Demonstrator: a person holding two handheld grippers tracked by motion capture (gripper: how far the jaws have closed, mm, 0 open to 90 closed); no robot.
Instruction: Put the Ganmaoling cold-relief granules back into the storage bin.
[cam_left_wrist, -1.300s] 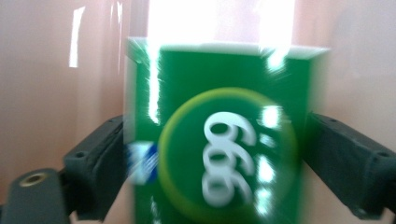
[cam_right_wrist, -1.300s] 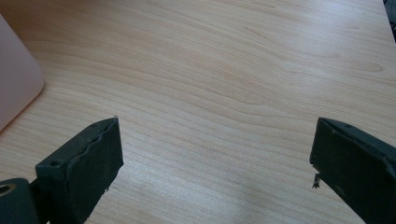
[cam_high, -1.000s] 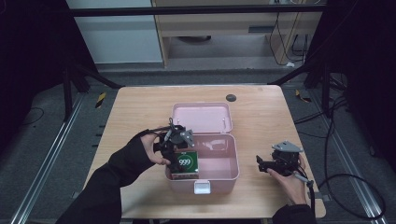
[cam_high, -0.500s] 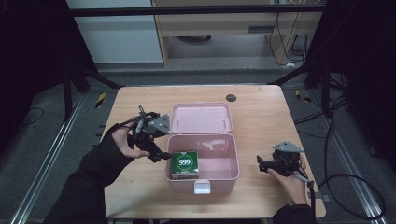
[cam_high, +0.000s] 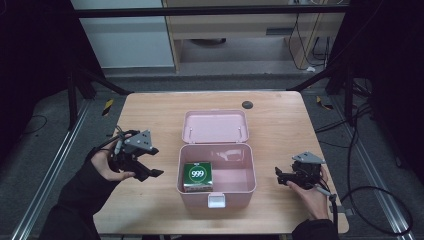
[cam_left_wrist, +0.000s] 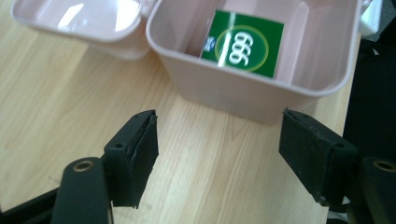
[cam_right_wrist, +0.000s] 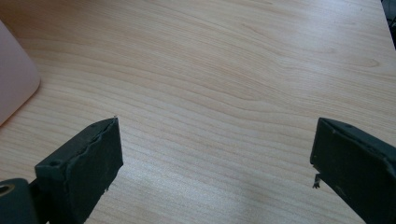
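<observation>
The left gripper (cam_high: 150, 169) is held with its jaws spread wide and empty, just left of the open pink plastic box (cam_high: 245, 187). Inside that box, at its left end, a green carton marked 999 (cam_high: 197, 176) is seen. The right gripper (cam_high: 281, 175), jaws likewise apart, is kept low over the light wooden table (cam_high: 150, 110), right of the box.

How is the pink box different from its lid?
The pink box is deep and holds a green carton; the lid is shallow and holds nothing. The box has a white latch at its front; the lid lies open behind it. Both are pink with rounded corners.
</observation>
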